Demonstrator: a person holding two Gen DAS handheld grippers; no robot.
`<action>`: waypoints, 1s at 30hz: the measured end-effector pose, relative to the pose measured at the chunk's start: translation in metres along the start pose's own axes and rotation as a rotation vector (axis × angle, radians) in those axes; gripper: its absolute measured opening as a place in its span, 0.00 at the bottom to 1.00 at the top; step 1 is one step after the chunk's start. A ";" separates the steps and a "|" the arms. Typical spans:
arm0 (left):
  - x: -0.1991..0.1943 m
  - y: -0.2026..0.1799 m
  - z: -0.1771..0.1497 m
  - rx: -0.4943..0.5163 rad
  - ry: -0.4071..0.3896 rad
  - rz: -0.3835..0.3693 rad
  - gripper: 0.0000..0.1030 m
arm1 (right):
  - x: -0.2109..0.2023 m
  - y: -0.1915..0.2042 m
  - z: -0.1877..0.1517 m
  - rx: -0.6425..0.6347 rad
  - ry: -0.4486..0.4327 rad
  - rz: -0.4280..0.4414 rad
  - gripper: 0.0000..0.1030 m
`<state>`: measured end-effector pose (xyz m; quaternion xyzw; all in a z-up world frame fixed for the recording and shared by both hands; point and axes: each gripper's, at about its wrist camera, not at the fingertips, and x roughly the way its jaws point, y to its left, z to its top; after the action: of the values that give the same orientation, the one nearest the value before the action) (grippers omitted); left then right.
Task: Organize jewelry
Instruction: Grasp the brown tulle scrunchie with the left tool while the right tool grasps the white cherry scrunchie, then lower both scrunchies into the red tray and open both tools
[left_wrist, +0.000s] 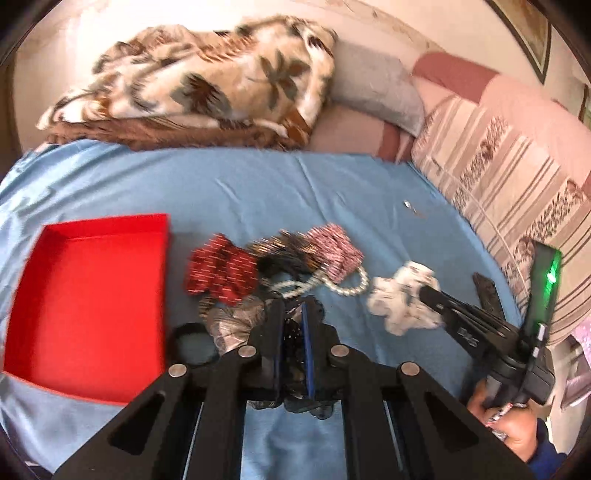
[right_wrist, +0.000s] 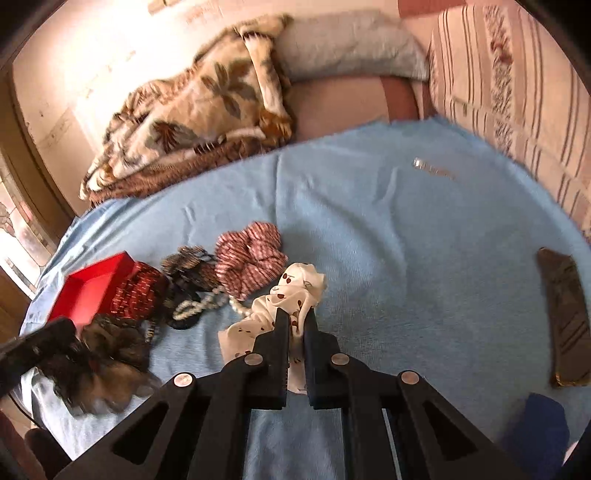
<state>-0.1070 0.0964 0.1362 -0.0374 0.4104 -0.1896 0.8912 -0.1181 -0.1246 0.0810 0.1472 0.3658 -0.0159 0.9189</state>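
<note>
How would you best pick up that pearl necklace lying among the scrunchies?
Grip the pearl necklace at its free loop on the bare blue sheet, coming from above on the right. That curve lies clear of the pink scrunchie; its other end disappears under the pile, so pinching there would likely catch fabric too.

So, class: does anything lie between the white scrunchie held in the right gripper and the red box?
Yes. Between the white scrunchie and the red box lie the pearl strand and the other scrunchies, the dark red one right against the box.
</note>
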 end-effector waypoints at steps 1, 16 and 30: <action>-0.007 0.008 -0.001 -0.011 -0.011 0.001 0.09 | -0.006 0.003 -0.001 -0.002 -0.010 0.004 0.07; -0.031 0.144 0.020 -0.166 -0.096 0.194 0.09 | -0.018 0.135 0.012 -0.211 0.060 0.228 0.08; 0.016 0.271 0.056 -0.306 -0.121 0.333 0.09 | 0.103 0.281 0.035 -0.366 0.186 0.279 0.08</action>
<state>0.0273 0.3363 0.1013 -0.1153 0.3806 0.0272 0.9171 0.0190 0.1422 0.1077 0.0281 0.4218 0.1914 0.8858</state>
